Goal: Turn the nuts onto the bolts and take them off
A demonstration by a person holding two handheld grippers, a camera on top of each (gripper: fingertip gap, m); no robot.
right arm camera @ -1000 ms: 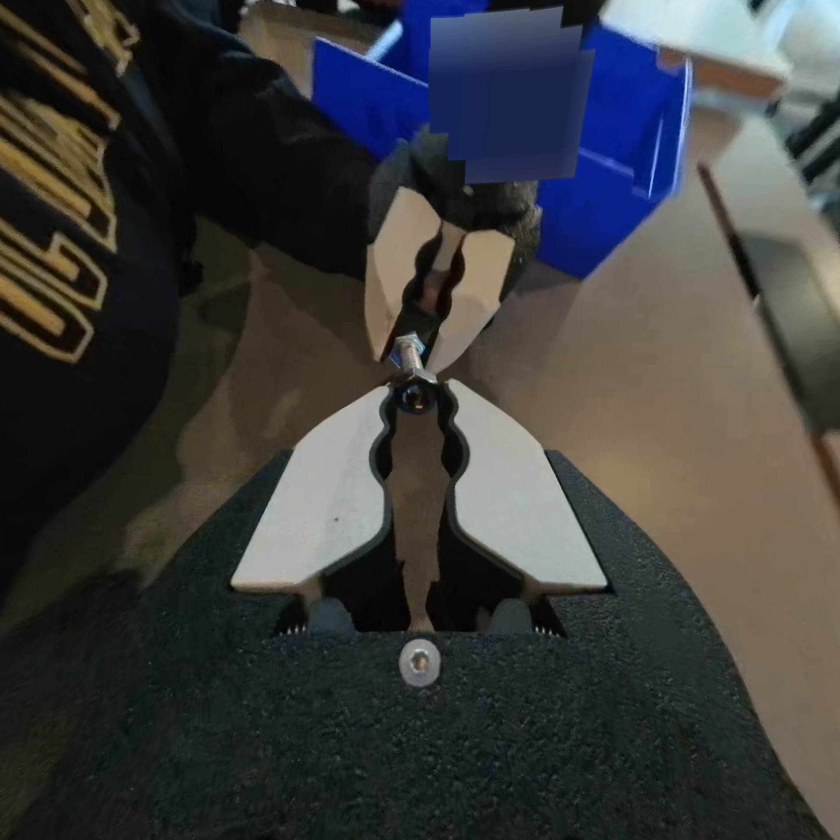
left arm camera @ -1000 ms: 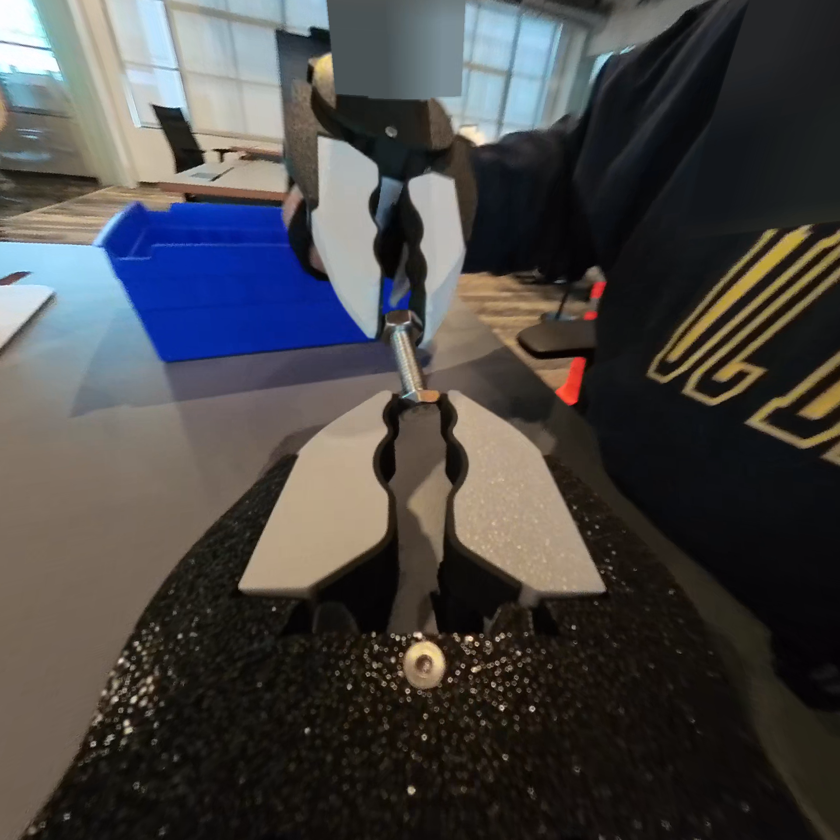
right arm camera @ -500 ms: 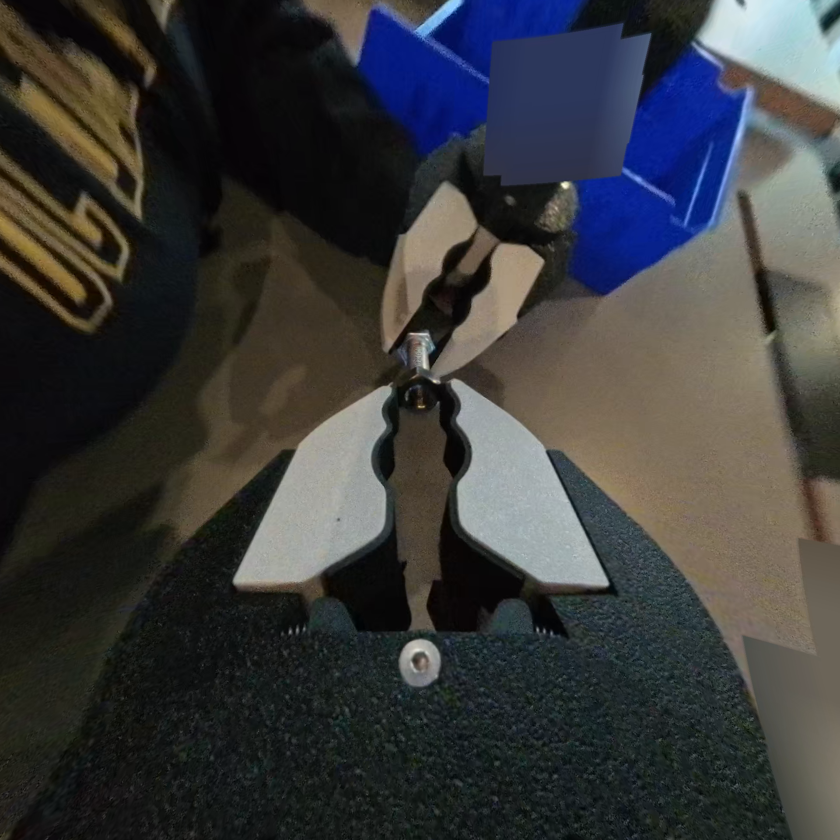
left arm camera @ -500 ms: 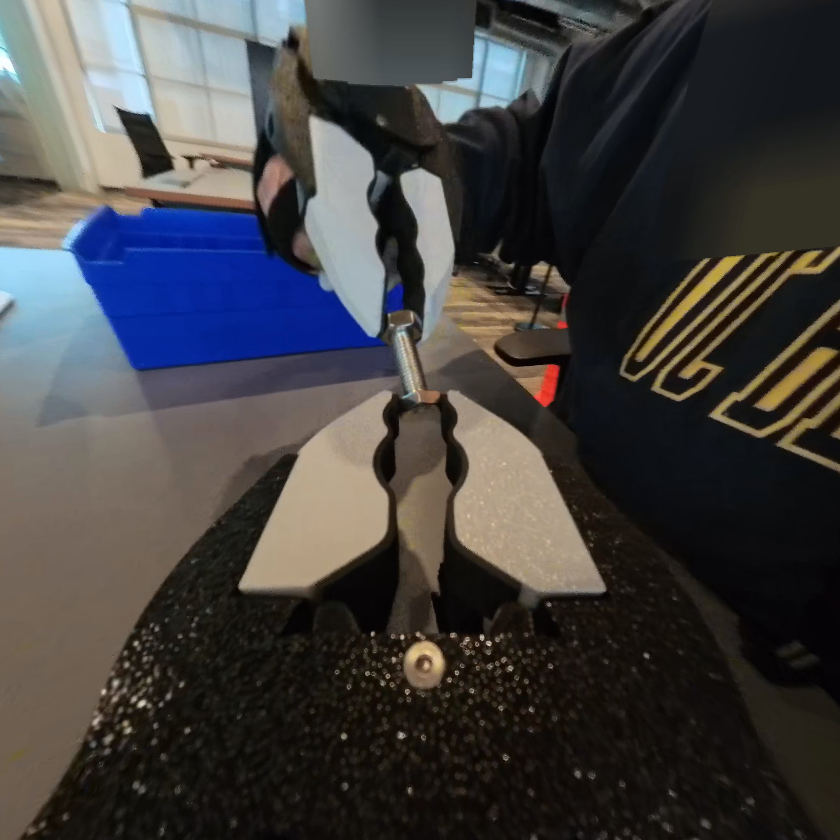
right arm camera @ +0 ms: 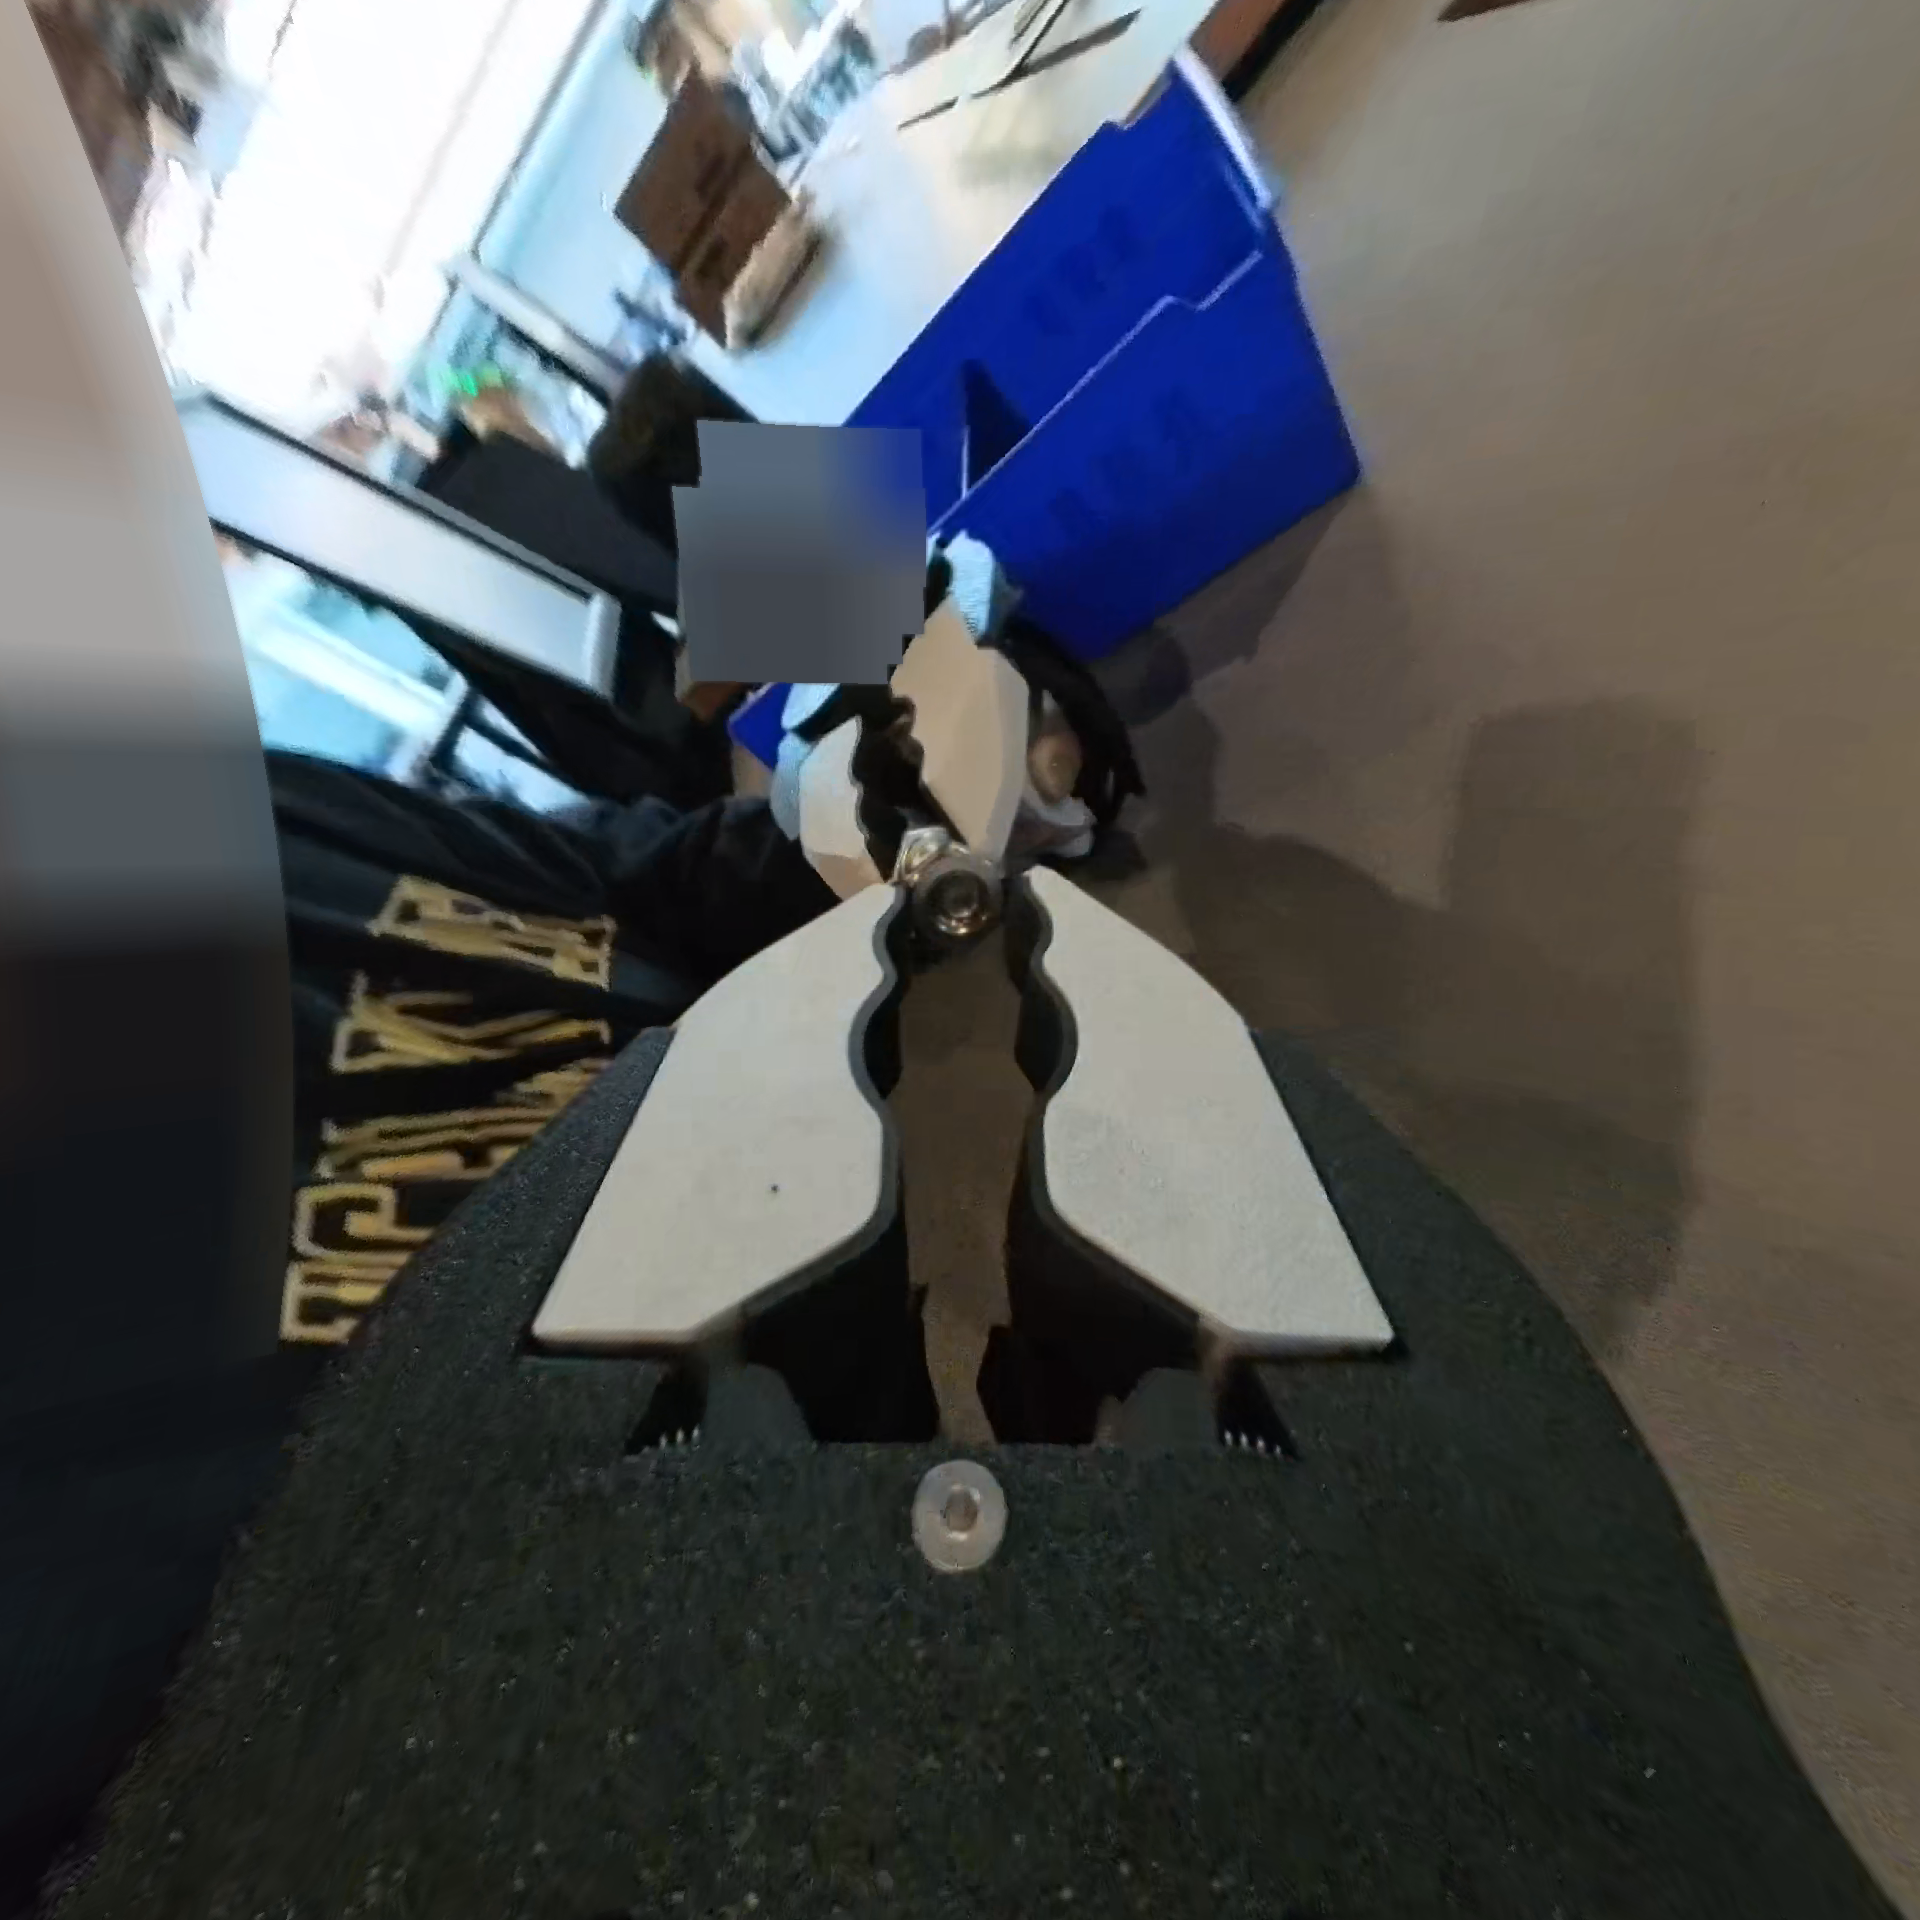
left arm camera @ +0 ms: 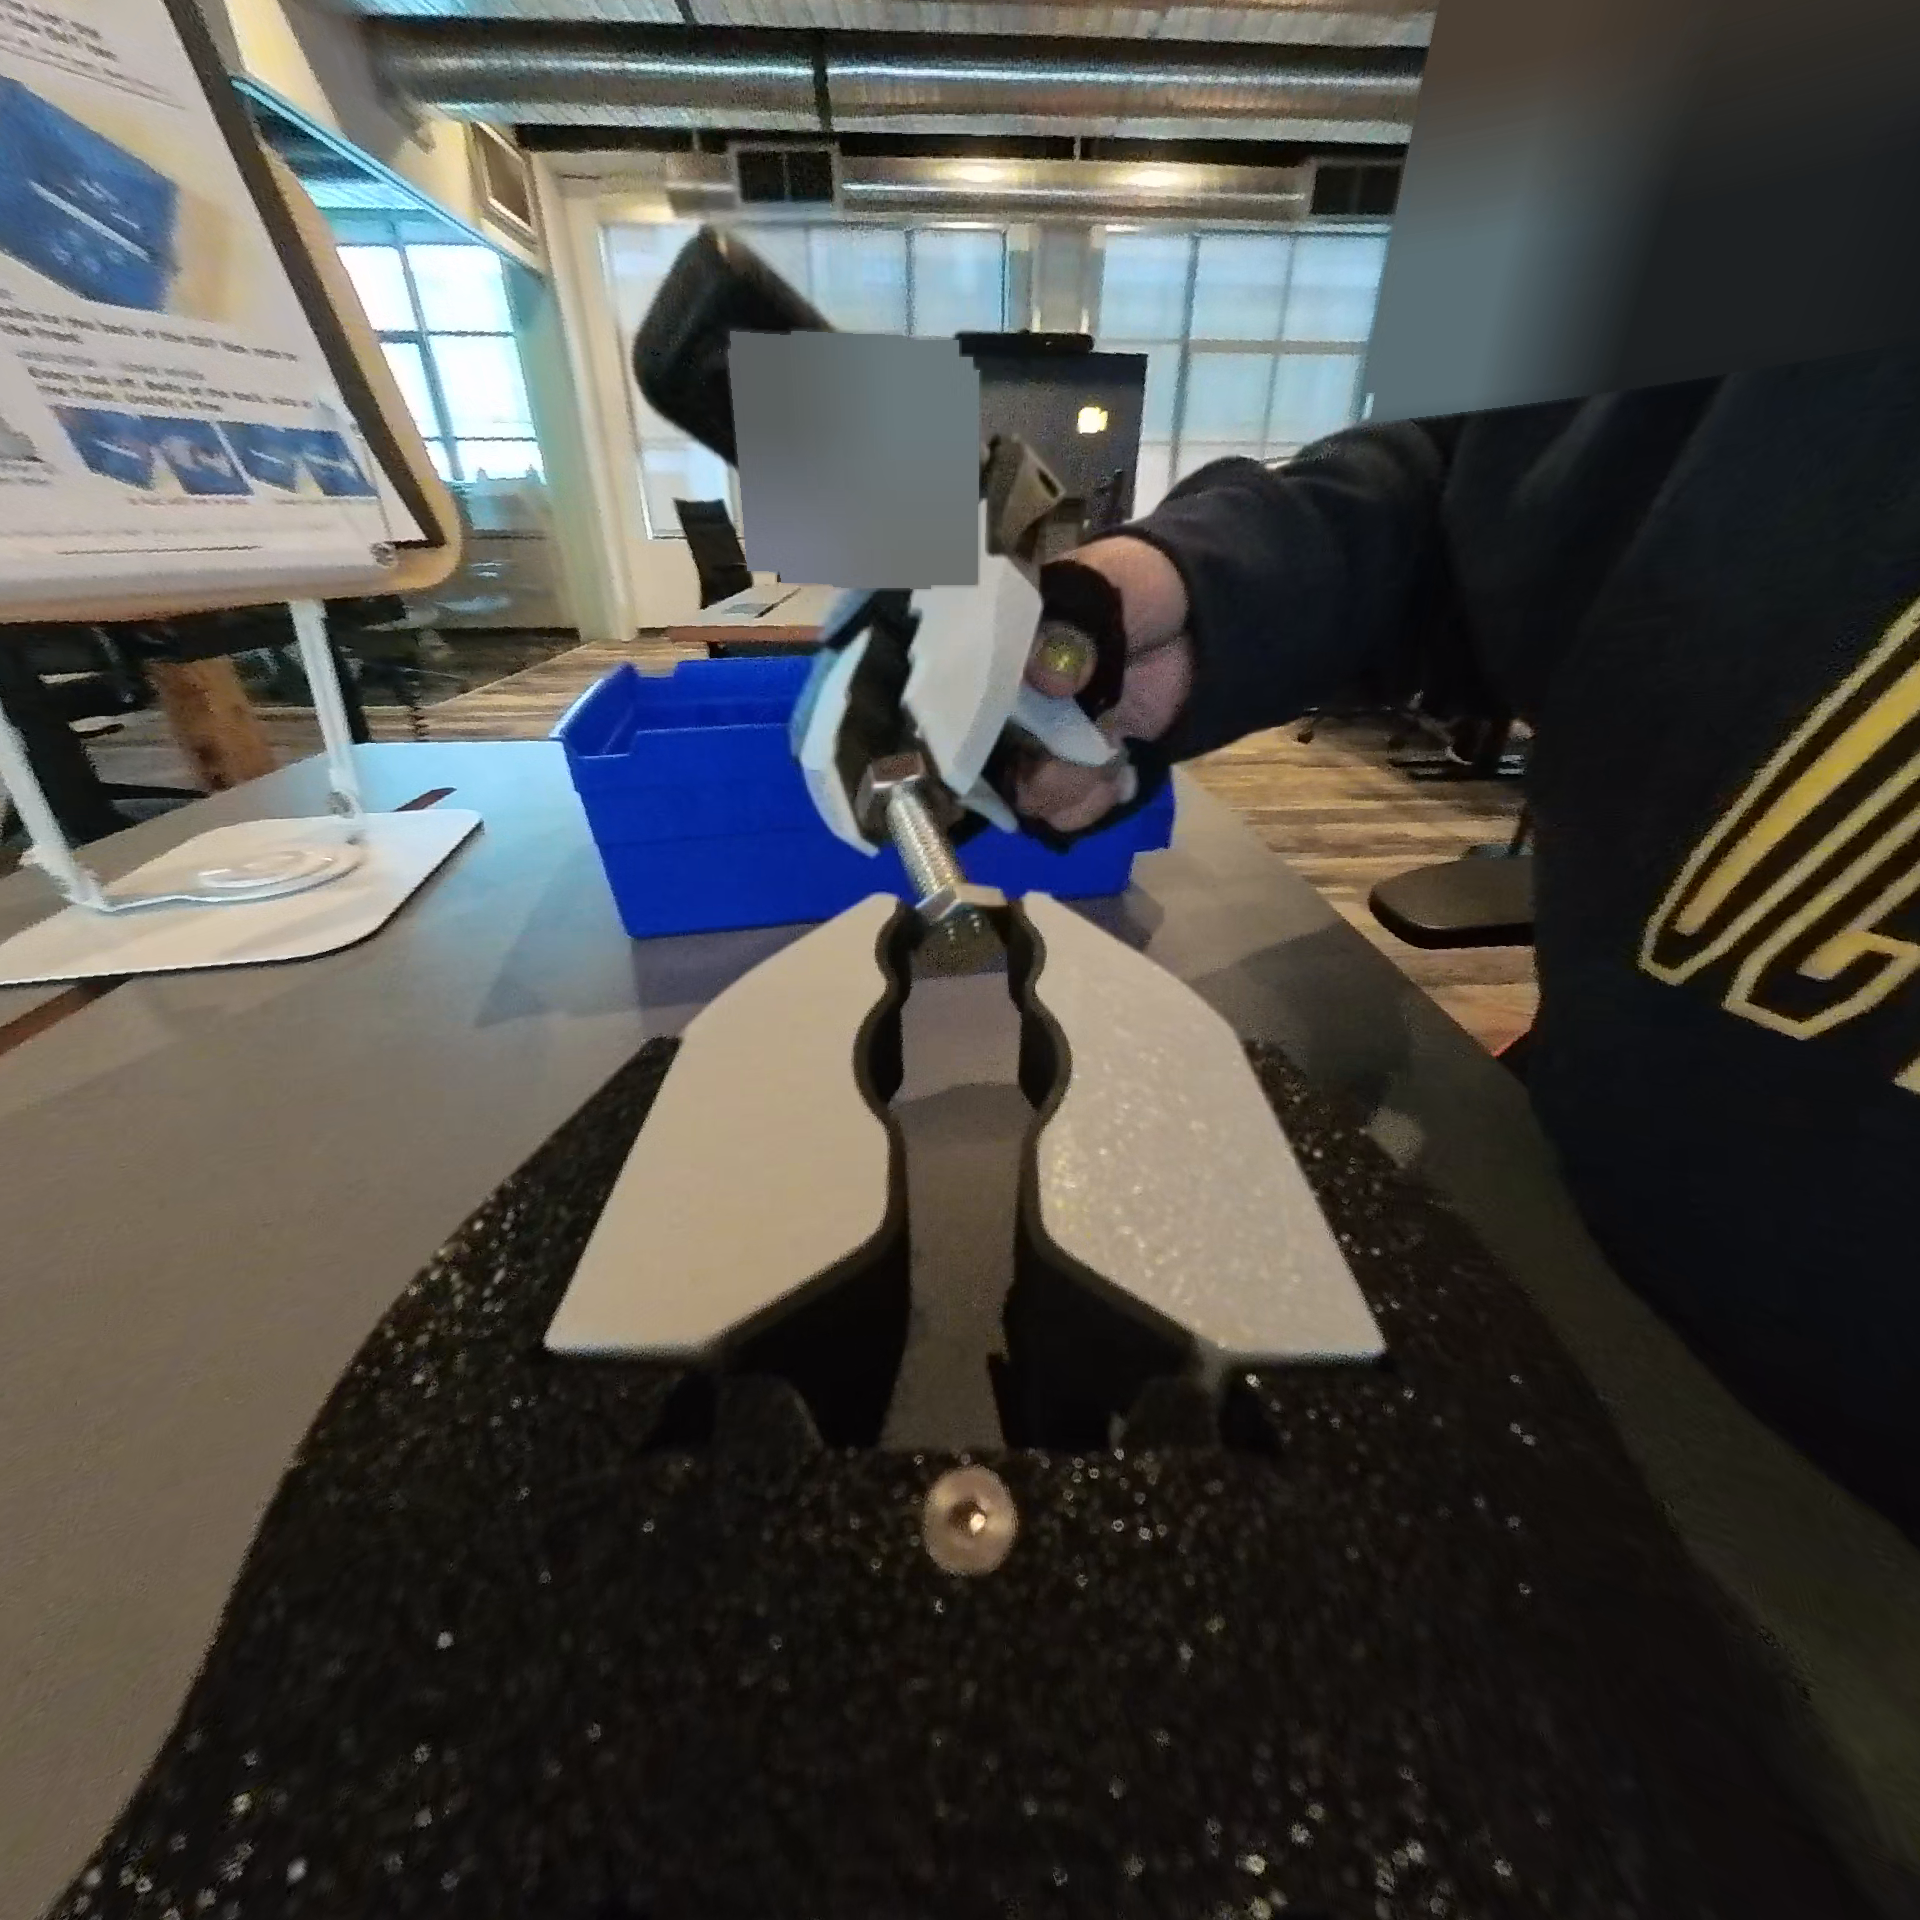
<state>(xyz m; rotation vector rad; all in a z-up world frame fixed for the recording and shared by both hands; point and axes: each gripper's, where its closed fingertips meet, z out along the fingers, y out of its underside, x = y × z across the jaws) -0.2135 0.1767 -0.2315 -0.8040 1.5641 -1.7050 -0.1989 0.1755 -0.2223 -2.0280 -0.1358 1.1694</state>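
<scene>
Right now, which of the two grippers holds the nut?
The left gripper: its tips pinch the nut, while the right gripper grips the bolt by its head.

A blue bin [left arm camera: 727,831] sits far across the grey table [left arm camera: 260,1091], its compartments open upward. At far left stands a sign on a clear stand [left arm camera: 156,312], its white base [left arm camera: 260,883] resting on the table.

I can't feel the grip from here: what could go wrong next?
1. The left claw pinches the nut only at its very tips; a slip would likely drop it onto the table.
2. The right claw holds the bolt head just as shallowly, and the bolt sits tilted to the left claw, so turning may bind or twist it free.
</scene>
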